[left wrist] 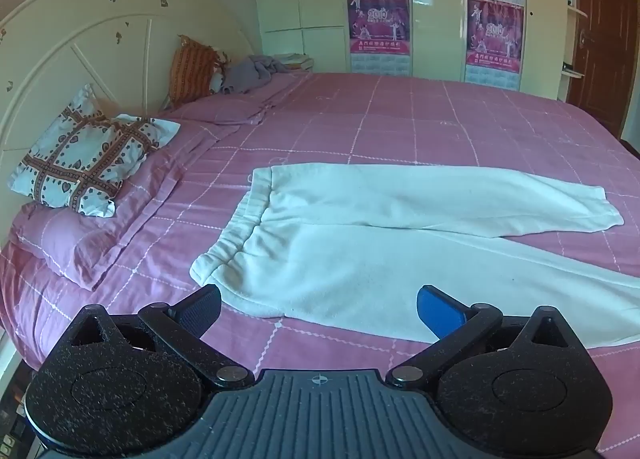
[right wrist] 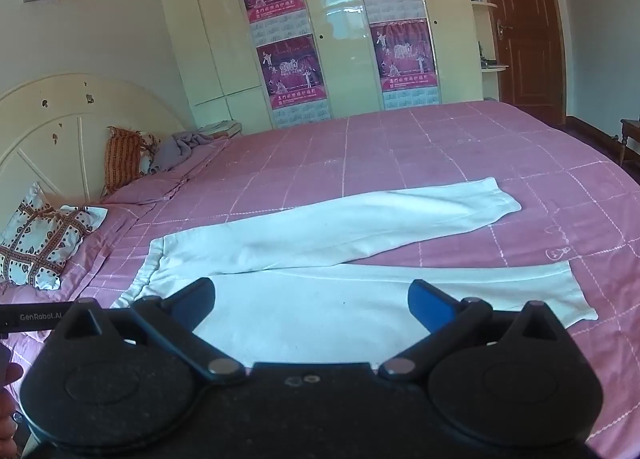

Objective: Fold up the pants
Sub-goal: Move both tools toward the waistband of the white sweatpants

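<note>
Left tongs (left wrist: 319, 311) sit nearest the lens, spread wide and gripping nothing, poised just off the waistband end of the white fleece pants (left wrist: 400, 243). Right tongs (right wrist: 311, 305) are likewise spread and empty, held over the near leg of the pants (right wrist: 320, 259).

Pink bed with a white grid-lined cover (left wrist: 400, 119) carries the pants, which lie flat and unfolded across its near half. Their elastic waistband points toward the cream curved headboard (left wrist: 72, 47); the two legs splay apart away from it, the far leg angled off from the near one.

Cream wardrobe with magenta calendar posters (right wrist: 320, 39) stands beyond the far side of the bed. Heart-patterned white pillow (left wrist: 84, 163) rests at the bed's head end, beside the headboard, well apart from the pants.
</note>
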`<state>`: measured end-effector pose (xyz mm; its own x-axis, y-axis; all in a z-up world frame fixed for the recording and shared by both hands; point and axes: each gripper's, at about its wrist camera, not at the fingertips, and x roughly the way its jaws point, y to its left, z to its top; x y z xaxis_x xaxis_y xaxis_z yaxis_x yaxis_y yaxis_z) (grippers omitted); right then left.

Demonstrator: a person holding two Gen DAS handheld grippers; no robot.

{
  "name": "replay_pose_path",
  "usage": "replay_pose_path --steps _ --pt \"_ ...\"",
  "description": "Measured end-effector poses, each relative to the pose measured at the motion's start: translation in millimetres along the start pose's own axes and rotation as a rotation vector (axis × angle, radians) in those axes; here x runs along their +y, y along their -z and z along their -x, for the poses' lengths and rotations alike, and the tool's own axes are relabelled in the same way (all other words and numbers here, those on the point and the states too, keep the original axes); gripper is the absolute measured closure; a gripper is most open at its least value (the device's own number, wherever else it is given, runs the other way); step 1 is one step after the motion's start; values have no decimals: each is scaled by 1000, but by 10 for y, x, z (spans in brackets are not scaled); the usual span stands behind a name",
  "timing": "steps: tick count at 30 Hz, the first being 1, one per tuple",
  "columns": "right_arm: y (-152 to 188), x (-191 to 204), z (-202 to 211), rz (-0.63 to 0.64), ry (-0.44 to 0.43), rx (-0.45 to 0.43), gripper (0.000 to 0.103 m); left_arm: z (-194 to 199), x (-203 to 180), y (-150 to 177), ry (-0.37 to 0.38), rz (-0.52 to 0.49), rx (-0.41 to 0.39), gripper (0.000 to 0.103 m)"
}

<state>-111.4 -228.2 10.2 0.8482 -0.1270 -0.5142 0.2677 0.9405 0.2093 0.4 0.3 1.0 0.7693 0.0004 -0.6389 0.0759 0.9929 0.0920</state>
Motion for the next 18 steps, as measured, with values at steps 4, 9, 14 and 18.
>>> replay_pose_path --steps 4,9,14,18 --pt "4 -3 -11 3 8 -3 0 -2 -3 -2 1 -2 1 0" --pt "12 -6 -18 7 12 -3 0 -102 59 -8 -1 -2 1 0" --pt "18 -5 -26 8 12 2 0 -75 13 -14 -6 0 1 0" --pt "23 7 -48 11 10 4 0 -68 -11 -46 -9 -1 4 0"
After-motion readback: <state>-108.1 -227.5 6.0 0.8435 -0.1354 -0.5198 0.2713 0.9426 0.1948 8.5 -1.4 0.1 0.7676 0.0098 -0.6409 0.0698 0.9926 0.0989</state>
